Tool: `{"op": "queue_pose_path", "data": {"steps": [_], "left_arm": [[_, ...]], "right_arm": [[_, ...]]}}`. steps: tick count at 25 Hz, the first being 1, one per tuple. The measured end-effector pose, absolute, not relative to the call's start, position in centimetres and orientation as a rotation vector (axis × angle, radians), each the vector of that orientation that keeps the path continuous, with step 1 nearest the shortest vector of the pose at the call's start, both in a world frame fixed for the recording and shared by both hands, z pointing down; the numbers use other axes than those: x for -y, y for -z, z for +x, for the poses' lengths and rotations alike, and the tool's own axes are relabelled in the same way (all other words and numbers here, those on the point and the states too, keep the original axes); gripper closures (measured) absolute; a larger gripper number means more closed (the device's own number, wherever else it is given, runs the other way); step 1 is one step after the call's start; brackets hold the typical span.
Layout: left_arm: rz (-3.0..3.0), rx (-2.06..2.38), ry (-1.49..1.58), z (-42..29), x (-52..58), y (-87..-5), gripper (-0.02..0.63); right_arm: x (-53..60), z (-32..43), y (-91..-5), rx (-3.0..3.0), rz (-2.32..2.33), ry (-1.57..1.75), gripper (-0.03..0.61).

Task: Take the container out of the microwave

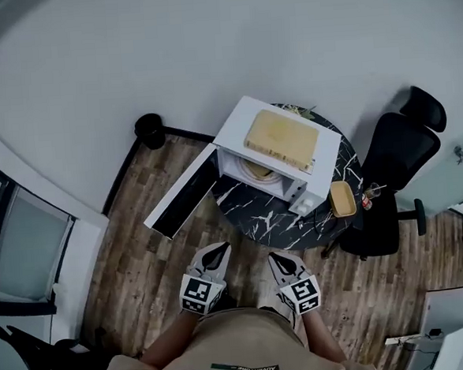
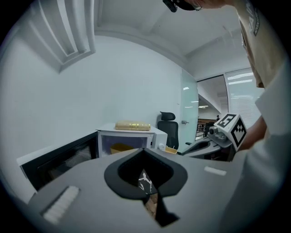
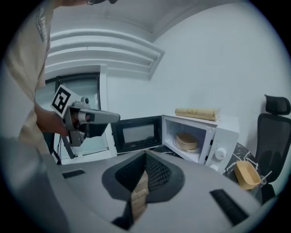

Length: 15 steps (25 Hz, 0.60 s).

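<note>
The person is standing back from the round, dark marbled worktop (image 1: 257, 216), holding the left tool (image 1: 218, 253) and the right tool (image 1: 278, 258) close in front of the body, side by side and well apart from the microwave (image 1: 238, 126). I judge this a ready posture, with the reach not yet begun. Both tools are pointing toward the oven, which is likely why each tool's camera is framing the open cavity. The left gripper view is showing that tool's jaws brought together at the tips, with nothing between them. The right gripper view is showing the same: jaws closed and gripping nothing. The microwave door (image 1: 181, 198) is hanging wide open to the person's left, so the way into the cavity is lying free. The container (image 3: 186, 141) is sitting inside on the pale turntable plate (image 1: 272, 183), near its middle. It is a low, rounded, tan tub, seemingly lidded, though its material is hard to tell. A flat golden-tan slab (image 1: 282, 141) is lying on the microwave's top. A second tan tub (image 1: 342, 198), open-topped, is resting on the worktop just beside the oven's control side, near a black office chair (image 1: 400, 160). A tool will be needing to open its jaws before it can take the container.
</note>
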<state>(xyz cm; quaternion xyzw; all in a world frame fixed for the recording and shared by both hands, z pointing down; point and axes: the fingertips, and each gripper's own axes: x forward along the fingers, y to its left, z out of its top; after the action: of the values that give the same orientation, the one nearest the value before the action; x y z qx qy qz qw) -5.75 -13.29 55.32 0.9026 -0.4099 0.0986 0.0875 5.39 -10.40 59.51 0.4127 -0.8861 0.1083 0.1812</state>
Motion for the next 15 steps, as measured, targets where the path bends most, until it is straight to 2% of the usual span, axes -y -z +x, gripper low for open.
{"op": "queue_pose_path", "data": {"steps": [15], "left_arm": [[2.687, 1.168, -0.322, -8.0, 22.0, -57.5, 0.612]], "right_arm": [[23.1, 4.0, -60.4, 2.437, 1.255, -0.334, 0.571]]}}
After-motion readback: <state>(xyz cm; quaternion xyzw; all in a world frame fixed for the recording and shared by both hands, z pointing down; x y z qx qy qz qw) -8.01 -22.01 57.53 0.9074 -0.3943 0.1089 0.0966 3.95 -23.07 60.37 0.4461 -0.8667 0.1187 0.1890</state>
